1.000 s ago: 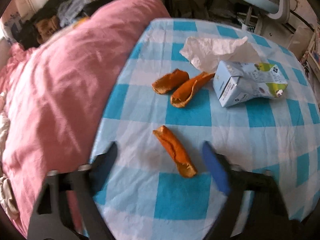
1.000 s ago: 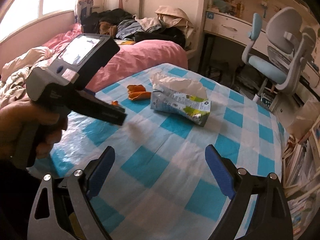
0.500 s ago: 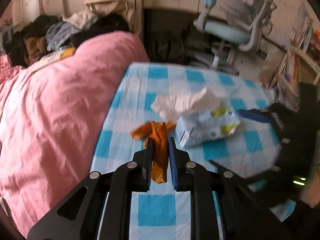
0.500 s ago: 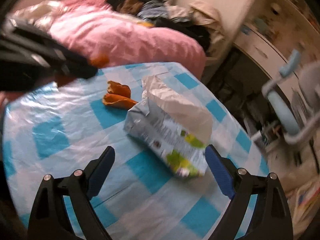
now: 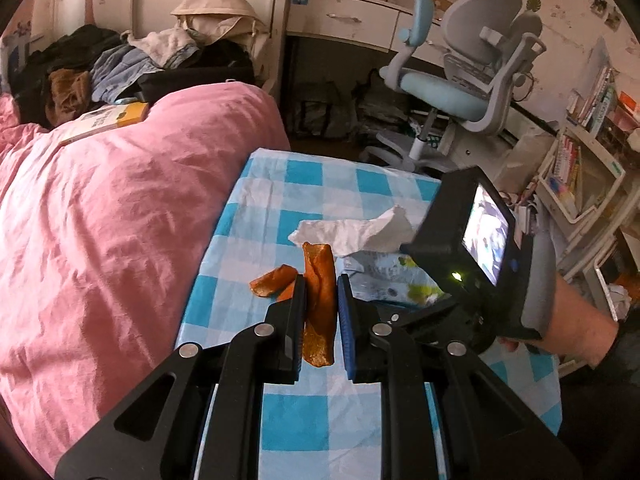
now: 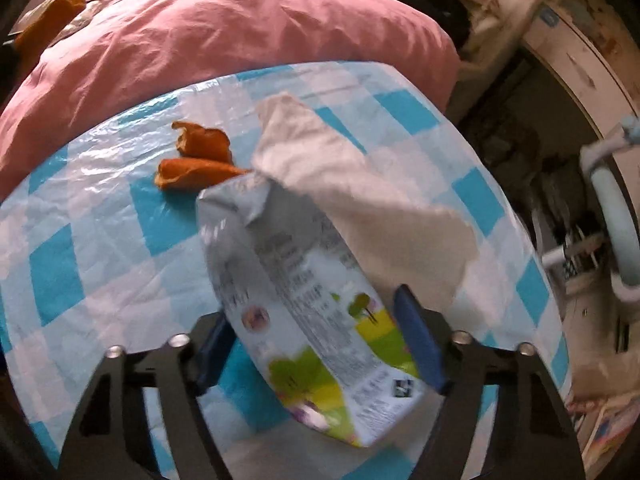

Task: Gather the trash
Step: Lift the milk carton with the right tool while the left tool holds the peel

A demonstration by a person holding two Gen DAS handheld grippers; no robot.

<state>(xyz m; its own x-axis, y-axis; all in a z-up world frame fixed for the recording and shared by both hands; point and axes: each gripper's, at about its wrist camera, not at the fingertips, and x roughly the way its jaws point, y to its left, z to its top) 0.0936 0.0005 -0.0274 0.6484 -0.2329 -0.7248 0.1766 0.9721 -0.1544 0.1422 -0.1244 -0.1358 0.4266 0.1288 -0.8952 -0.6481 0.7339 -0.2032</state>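
A bed under a pink duvet (image 5: pixel 120 216) fills the left half of the left wrist view and the top of the right wrist view, with heaped clothes (image 5: pixel 132 60) at its far end in the upper left. Beside it, at centre frame, stands the surface under a blue-and-white checked cloth (image 5: pixel 296 416). A grey and light-blue office chair (image 5: pixel 460 80) sits in the upper right before a white desk.

On the surface, at the centre of the right wrist view, lies a crumpled drink carton (image 6: pixel 304 304) on its side, with a crumpled white tissue (image 6: pixel 360 208) touching its upper right edge. The right tool (image 6: pixel 320 336), low in that frame, straddles the carton's printed end; its jaws are closing, and blur hides whether the blue pads press on it yet.

Two orange peel pieces (image 6: pixel 200 156) lie together just left of the carton's top, in the upper left of that view.

The left tool (image 5: pixel 320 304), at lower centre of its own view, is pressed together on a third orange peel strip (image 5: pixel 318 300), pinched upright above the surface.
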